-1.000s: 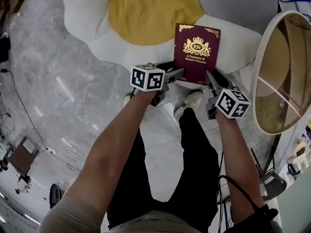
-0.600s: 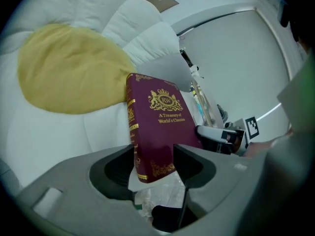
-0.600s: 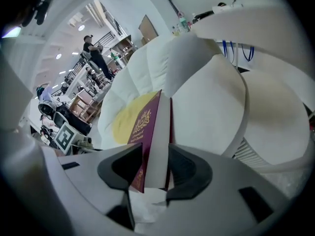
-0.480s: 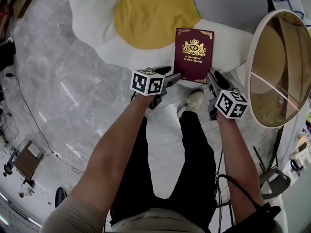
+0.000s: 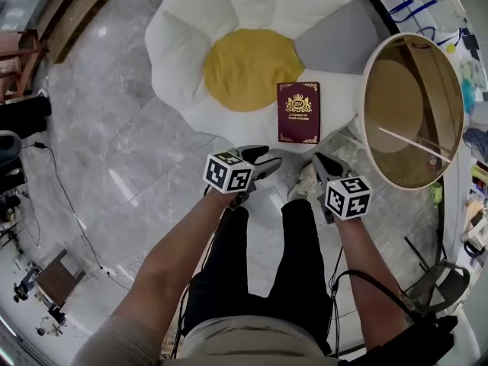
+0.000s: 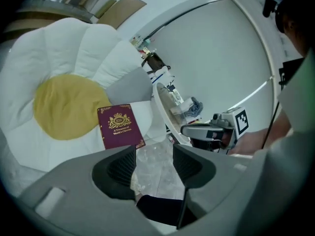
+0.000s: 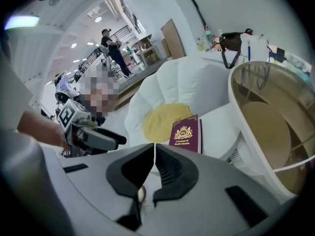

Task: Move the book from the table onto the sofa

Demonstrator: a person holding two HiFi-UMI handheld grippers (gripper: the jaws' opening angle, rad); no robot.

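Observation:
The dark red book (image 5: 298,113) with a gold crest lies flat on a white petal of the flower-shaped sofa (image 5: 183,52), beside its yellow centre. It also shows in the left gripper view as the book (image 6: 120,127) and in the right gripper view as the book (image 7: 186,133). Both grippers hang above the floor, well short of it. My left gripper (image 5: 263,161) (image 6: 154,154) is open and holds nothing. My right gripper (image 5: 320,162) (image 7: 155,156) is closing, its pads almost together with nothing between them.
A round glass-topped table (image 5: 364,105) with a white rim stands right of the sofa, close to my right gripper. The person's legs and shoe (image 5: 305,181) are below the grippers on the grey marble floor (image 5: 114,143). Cables and stands sit at the left edge.
Both grippers have drawn back and risen away from the book's near edge, leaving it on the sofa. The right jaws have come together.

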